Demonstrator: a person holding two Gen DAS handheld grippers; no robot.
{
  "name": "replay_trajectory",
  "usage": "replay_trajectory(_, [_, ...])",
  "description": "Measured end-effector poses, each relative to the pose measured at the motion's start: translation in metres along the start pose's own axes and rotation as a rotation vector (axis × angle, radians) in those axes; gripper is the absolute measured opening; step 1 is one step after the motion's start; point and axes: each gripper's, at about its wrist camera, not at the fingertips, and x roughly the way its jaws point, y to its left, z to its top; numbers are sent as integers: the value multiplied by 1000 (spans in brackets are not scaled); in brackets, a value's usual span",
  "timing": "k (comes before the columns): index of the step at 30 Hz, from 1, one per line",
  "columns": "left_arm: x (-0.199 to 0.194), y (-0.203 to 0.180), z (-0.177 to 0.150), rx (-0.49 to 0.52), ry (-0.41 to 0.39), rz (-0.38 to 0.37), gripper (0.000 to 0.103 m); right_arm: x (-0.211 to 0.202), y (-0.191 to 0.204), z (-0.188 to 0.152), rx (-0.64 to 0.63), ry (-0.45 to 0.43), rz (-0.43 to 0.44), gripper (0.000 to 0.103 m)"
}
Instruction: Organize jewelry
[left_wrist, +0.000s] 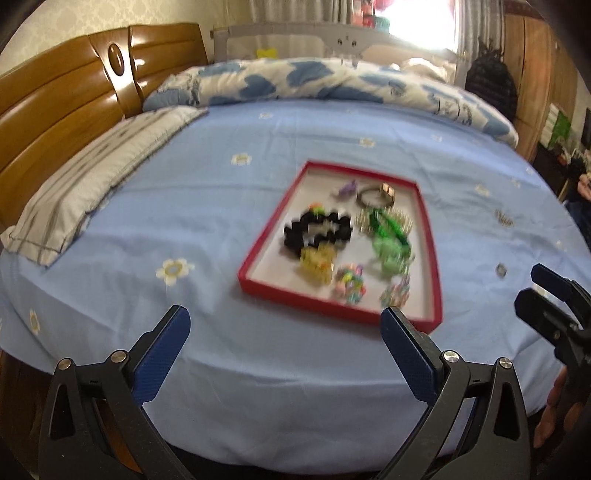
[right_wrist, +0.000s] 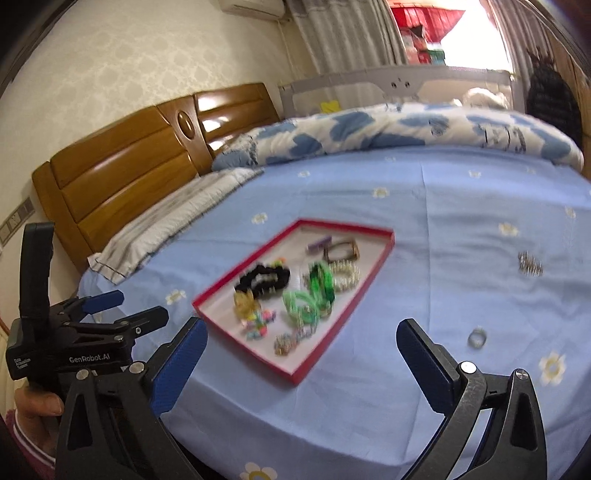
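A shallow red-rimmed tray (left_wrist: 273, 221) (right_wrist: 240, 266) lies on the blue bed sheet. It holds a black scrunchie (left_wrist: 317, 230) (right_wrist: 262, 280), green bracelets (left_wrist: 391, 236) (right_wrist: 314, 291), a yellow clip (left_wrist: 317, 264) and several small colourful pieces. A ring (left_wrist: 501, 270) (right_wrist: 476, 338) and a silvery beaded piece (left_wrist: 504, 218) (right_wrist: 530, 264) lie loose on the sheet, right of the tray. My left gripper (left_wrist: 286, 317) (right_wrist: 142, 306) hovers open before the tray's near edge with nothing between its fingers. My right gripper (right_wrist: 303, 326) (left_wrist: 532, 286) is open too, above the tray's near right corner, the ring just right of it.
A striped pillow (left_wrist: 92, 177) lies at the left by the wooden headboard (left_wrist: 66, 99). A rolled blue-and-white quilt (left_wrist: 332, 79) runs along the far side, in front of a grey bed rail (right_wrist: 388, 81). A person's hand (right_wrist: 33, 410) grips the left tool.
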Motion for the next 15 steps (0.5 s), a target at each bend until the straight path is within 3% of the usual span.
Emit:
replay_trajectory(7, [5, -7, -14, 19, 57, 15, 103, 21, -7, -22, 31, 112, -19, 103])
replay_trajectory(15, [-10, -12, -16, 35, 16, 13, 103, 11, -8, -23, 40, 92, -51, 103])
